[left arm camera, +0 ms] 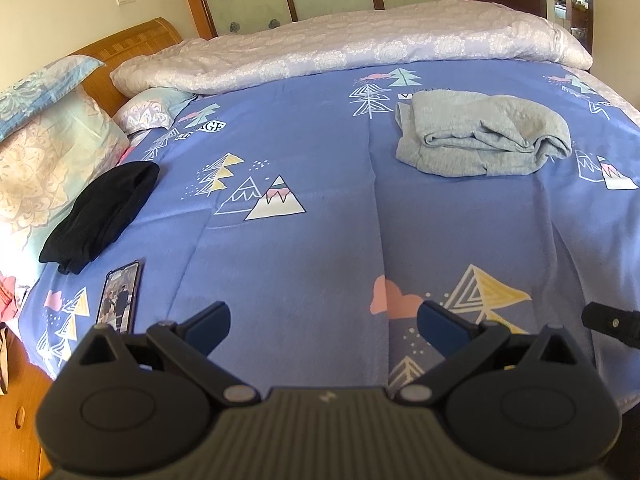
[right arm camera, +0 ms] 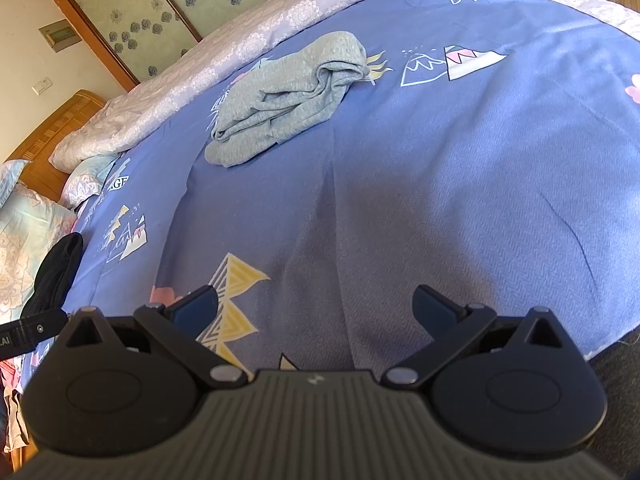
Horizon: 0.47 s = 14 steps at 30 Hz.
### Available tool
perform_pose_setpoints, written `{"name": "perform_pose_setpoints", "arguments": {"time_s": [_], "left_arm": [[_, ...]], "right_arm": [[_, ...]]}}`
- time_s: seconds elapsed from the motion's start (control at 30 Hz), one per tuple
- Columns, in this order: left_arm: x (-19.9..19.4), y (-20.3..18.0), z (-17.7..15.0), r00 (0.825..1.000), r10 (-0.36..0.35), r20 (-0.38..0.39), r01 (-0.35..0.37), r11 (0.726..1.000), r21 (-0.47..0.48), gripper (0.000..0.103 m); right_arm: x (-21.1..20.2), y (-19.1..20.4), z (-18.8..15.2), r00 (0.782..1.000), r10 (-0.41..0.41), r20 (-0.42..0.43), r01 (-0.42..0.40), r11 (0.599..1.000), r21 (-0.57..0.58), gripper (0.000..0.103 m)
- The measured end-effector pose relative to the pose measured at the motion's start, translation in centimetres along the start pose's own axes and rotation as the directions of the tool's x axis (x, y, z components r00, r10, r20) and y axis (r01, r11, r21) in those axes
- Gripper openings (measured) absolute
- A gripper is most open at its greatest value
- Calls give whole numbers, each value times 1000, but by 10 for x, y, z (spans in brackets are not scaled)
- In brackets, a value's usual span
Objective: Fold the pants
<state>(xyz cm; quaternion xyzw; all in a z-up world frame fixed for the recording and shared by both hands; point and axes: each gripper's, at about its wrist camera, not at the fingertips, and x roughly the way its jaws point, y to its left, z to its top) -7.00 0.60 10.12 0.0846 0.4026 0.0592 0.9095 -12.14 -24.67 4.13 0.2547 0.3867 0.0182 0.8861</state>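
Light grey pants (left arm camera: 480,136) lie folded in a bundle on the blue patterned bed sheet (left arm camera: 304,248), far ahead and right of my left gripper (left arm camera: 323,326). That gripper is open and holds nothing, low over the sheet's near part. In the right wrist view the same grey pants (right arm camera: 288,100) lie ahead and to the left of my right gripper (right arm camera: 315,308), which is also open with only sheet (right arm camera: 460,200) between its fingers. A black garment (left arm camera: 100,216) lies folded at the left, near the pillows; the right wrist view catches it (right arm camera: 56,272) at the left edge.
A phone (left arm camera: 119,300) lies on the sheet by the near left edge. Pillows (left arm camera: 44,168) and a wooden headboard (left arm camera: 132,44) stand at the left. A pale lilac quilt (left arm camera: 360,48) runs along the far side. The other gripper's tip (left arm camera: 612,322) shows at the right.
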Motion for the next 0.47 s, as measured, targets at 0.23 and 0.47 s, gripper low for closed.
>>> {"name": "perform_pose_setpoints", "arguments": {"time_s": [0.23, 0.47], "left_arm": [[0, 0, 0, 1000, -7, -4, 7, 1000, 3, 103], [3, 0, -2, 997, -79, -23, 79, 997, 0, 103]], "right_arm": [[0, 0, 0, 1000, 0, 0, 0, 1000, 0, 103], [0, 0, 0, 1000, -1, 1, 1, 1000, 0, 103]]}}
